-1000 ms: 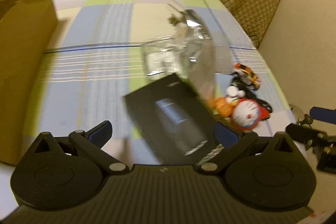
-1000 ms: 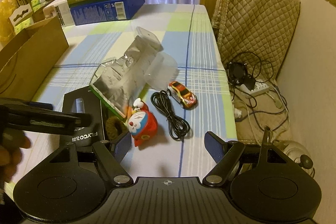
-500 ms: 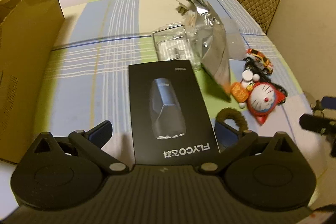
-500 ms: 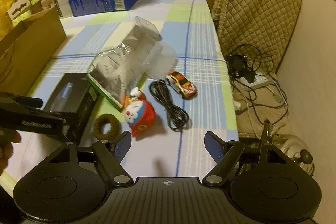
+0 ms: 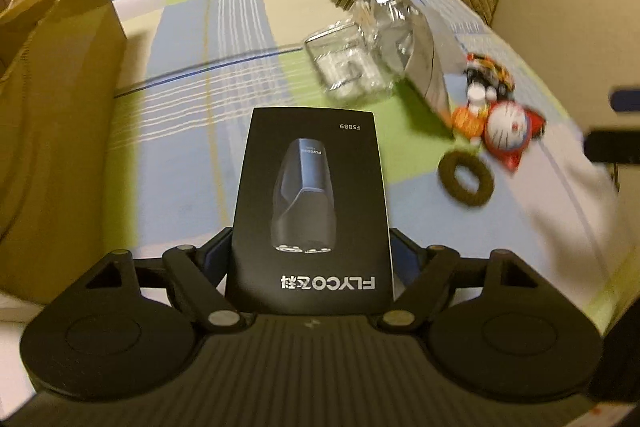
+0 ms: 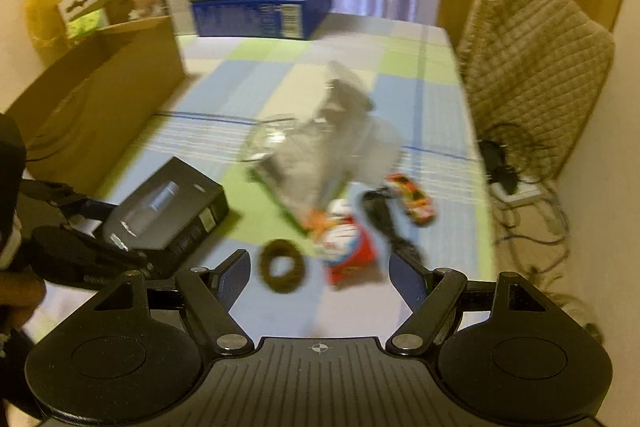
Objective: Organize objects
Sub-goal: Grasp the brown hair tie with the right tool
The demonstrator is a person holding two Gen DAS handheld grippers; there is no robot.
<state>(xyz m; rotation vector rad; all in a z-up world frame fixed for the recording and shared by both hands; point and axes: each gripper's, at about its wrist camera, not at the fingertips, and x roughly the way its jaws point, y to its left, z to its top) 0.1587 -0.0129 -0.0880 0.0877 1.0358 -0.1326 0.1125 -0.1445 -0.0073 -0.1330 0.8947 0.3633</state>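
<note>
A black FLYCO shaver box (image 5: 312, 195) lies flat between the fingers of my left gripper (image 5: 310, 255), which is shut on its sides; the right wrist view shows the same box (image 6: 160, 211) gripped at the table's left. My right gripper (image 6: 320, 275) is open with nothing in it, hovering over a brown hair tie (image 6: 282, 265) and a red Doraemon toy (image 6: 348, 247). Beyond these lie a silver foil bag (image 6: 312, 163), a black cable (image 6: 384, 215) and an orange toy car (image 6: 412, 197). A clear plastic container (image 5: 344, 71) sits beside the bag.
An open cardboard box (image 5: 48, 107) stands along the table's left side. Blue milk cartons (image 6: 256, 11) are stacked at the far end. A quilt-covered chair (image 6: 528, 67) is at the right, with a power strip and cables (image 6: 516, 187) on the floor.
The black box went from tilted to flat and straight between the left fingers, which have closed onto it. My right gripper moved forward and left toward the hair tie and toy.
</note>
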